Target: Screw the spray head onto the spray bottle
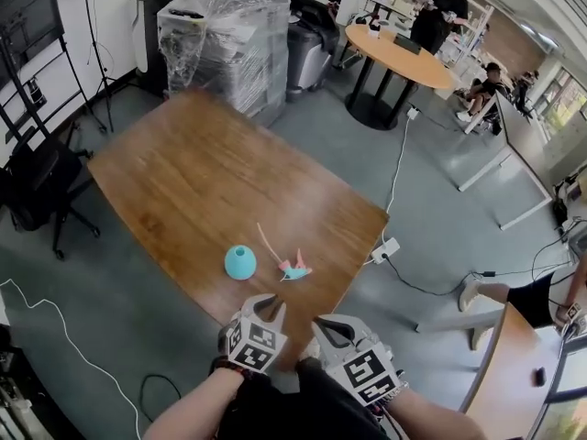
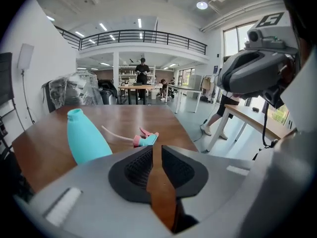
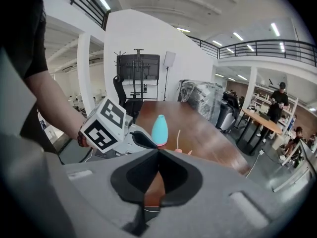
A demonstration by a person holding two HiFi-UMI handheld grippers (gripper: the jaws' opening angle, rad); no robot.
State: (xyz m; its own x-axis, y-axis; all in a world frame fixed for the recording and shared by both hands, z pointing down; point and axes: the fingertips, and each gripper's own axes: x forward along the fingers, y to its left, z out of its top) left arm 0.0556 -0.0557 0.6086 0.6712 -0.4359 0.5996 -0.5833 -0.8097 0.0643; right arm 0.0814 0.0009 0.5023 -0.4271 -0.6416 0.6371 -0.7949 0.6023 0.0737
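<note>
A big brown wooden table (image 1: pixel 211 181) fills the middle of the room. Behind its far end stands a big machine wrapped in clear plastic (image 1: pixel 225 35). Farther back is a round table (image 1: pixel 399 58), and a person in black (image 1: pixel 438 12) stands by it. A black chair (image 1: pixel 37 191) sits on the floor off the left side of the big table.

A person stands at the near edge of the big table and holds a gripper in each hand. The left gripper (image 1: pixel 270 308) hangs over the near edge and points down at the tabletop. Its jaws are almost together, with just a thin gap, and nothing is between them. The right gripper (image 1: pixel 326 326) is just beside it, a little nearer the person. Its jaws are pressed tight together and hold nothing.

A small blue-green bottle (image 1: pixel 240 262) stands upright on the table near the front edge, with its neck open at the top. It is a little way past the left gripper, and no gripper touches it. The spray head (image 1: pixel 295 269) lies on the table just to the right of the bottle, not touching it. It looks blue-green and pink, though it is small and hard to see well. A thin pale tube (image 1: pixel 268 243) sticks out from it toward the far side of the table.
</note>
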